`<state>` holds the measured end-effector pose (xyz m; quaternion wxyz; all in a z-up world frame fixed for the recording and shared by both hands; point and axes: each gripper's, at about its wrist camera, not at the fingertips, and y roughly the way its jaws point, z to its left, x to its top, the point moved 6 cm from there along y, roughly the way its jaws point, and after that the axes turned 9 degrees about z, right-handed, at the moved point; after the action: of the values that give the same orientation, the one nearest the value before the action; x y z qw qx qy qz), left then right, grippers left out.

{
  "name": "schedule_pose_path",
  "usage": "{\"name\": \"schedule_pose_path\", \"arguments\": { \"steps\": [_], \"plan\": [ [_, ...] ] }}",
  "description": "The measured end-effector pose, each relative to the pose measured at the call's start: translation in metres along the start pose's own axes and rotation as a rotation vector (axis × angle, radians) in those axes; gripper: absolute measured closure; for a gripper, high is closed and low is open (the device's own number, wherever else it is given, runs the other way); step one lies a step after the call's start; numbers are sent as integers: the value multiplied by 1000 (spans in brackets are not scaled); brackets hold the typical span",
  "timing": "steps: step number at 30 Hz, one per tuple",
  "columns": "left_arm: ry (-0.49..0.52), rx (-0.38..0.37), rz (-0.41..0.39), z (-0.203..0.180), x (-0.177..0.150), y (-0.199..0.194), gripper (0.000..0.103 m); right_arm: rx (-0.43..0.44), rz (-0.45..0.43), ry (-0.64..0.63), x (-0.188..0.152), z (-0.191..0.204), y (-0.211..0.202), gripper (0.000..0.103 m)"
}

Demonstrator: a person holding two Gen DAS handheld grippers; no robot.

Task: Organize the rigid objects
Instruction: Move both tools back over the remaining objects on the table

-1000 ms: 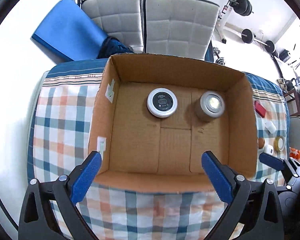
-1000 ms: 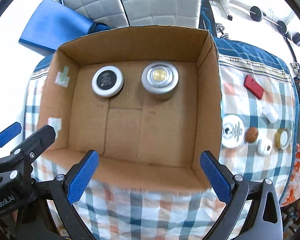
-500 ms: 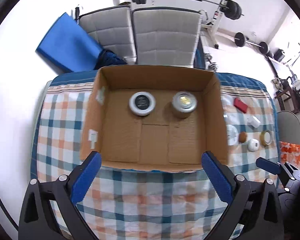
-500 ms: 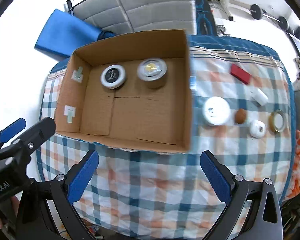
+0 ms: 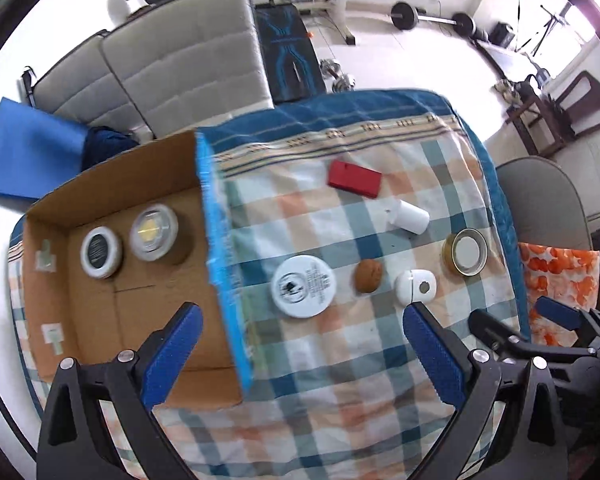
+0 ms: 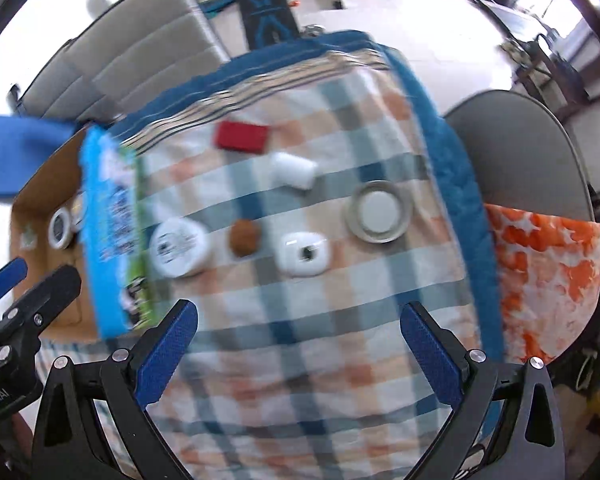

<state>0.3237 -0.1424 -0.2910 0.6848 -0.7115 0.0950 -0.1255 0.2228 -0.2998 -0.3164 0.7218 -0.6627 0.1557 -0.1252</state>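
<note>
Fingers [image 5: 172, 350] spread wide, both grippers aloft

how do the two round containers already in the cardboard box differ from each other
The black-topped tin has a dark lid inside a white rim; the gold-centred tin has a silvery lid with a yellow middle. The black-topped tin looks lower, the gold-centred tin taller. Both stand upright, side by side in the cardboard box.

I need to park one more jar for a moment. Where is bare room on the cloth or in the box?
Free: the near half of the box floor, in front of its two tins; also the checked cloth nearer than the white lid. Crowded: the far right cloth around the red block.
</note>
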Motion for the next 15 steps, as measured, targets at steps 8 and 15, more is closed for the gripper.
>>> {"name": "schedule_pose_path", "arguments": {
  "steps": [8, 15],
  "plan": [
    [-20, 34, 139, -29, 33, 86, 0, 24, 59, 104, 41, -64, 49, 0],
    [-31, 87, 211, -34, 42, 135, 0, 19, 115, 100, 48, -79, 83, 0]
  ]
}}
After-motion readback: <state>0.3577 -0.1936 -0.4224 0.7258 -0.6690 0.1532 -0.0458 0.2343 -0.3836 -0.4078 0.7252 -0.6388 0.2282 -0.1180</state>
